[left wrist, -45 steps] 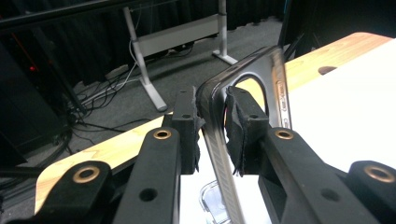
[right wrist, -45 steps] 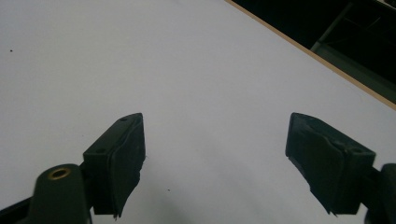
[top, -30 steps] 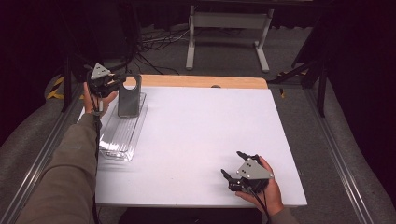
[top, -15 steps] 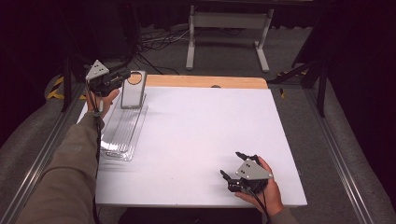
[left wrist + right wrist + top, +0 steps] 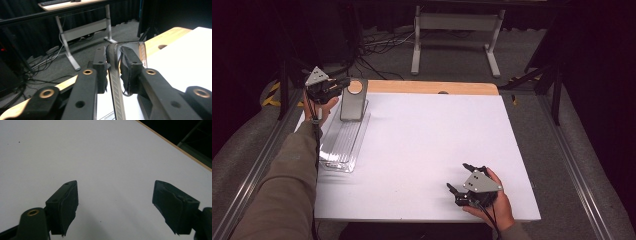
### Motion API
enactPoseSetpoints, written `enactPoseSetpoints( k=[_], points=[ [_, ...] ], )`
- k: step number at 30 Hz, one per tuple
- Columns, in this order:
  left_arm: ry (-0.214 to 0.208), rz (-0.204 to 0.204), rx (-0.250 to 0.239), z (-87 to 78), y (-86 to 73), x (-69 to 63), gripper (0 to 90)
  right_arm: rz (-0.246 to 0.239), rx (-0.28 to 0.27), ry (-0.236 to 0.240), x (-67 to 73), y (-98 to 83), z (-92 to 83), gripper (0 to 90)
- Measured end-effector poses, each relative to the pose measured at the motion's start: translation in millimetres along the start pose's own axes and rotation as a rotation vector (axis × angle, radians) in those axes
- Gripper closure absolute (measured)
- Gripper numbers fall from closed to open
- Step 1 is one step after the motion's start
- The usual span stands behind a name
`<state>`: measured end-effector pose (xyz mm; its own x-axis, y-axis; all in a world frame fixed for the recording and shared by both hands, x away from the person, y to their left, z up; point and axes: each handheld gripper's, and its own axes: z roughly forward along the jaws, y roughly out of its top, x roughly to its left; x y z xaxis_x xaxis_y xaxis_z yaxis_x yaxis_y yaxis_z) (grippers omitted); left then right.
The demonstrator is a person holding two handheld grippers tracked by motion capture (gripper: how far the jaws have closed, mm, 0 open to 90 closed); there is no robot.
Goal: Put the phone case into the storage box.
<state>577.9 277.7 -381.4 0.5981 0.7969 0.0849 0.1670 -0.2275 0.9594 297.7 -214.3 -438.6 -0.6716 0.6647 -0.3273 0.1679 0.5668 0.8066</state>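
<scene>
A flat grey plate (image 5: 353,104) with a round hole near its top stands upright at the far end of a clear plastic tray (image 5: 339,146) on the table's left side. My left gripper (image 5: 343,86) reaches in from the left and is shut on the plate's top edge. In the left gripper view the thin plate (image 5: 115,82) runs edge-on between the pads of this gripper (image 5: 113,53). The jaws have just been opening slightly, with the plate still between them. My right gripper (image 5: 457,178) rests near the front right of the table, open and holding nothing (image 5: 115,202).
The white table top (image 5: 427,145) has a wooden strip (image 5: 427,87) along its far edge. Behind it on the floor stand a metal frame (image 5: 457,30) and loose cables. Metal rails run along both sides of the table.
The grey plate tipped and showed a lighter face half a second ago; it now stands upright again in the left gripper. The right gripper has stayed still.
</scene>
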Motion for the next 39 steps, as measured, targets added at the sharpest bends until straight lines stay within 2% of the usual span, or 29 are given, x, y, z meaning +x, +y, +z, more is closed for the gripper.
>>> enactPoseSetpoints(
  k=[4, 7, 9, 22, 32, 39],
  points=[
    [0.017, -0.003, 0.003, 0.8, -1.2, 1.7, 68.6, -0.001, -0.003, 0.001, -0.2, 0.3, -0.5, 21.6],
    [0.028, 0.008, 0.021, 1.9, -1.7, 1.9, 71.7, 0.0, -0.013, -0.001, -0.7, 1.3, -2.1, 22.0],
    [0.036, 0.004, 0.017, 1.4, -1.6, 2.0, 69.3, 0.0, -0.015, 0.001, -0.9, 1.3, -2.3, 21.9],
    [0.032, 0.006, 0.024, -3.8, 1.2, 0.2, 68.6, -0.005, -0.017, -0.004, -0.9, 2.2, -3.5, 21.9],
    [0.029, 0.024, 0.013, -11.8, 5.8, -5.4, 67.0, -0.011, -0.018, -0.006, -1.1, 2.8, -4.1, 21.9],
    [0.029, 0.039, -0.001, -20.7, 10.0, -12.2, 61.6, -0.014, -0.021, -0.006, -1.1, 3.7, -4.2, 21.9]
  ],
)
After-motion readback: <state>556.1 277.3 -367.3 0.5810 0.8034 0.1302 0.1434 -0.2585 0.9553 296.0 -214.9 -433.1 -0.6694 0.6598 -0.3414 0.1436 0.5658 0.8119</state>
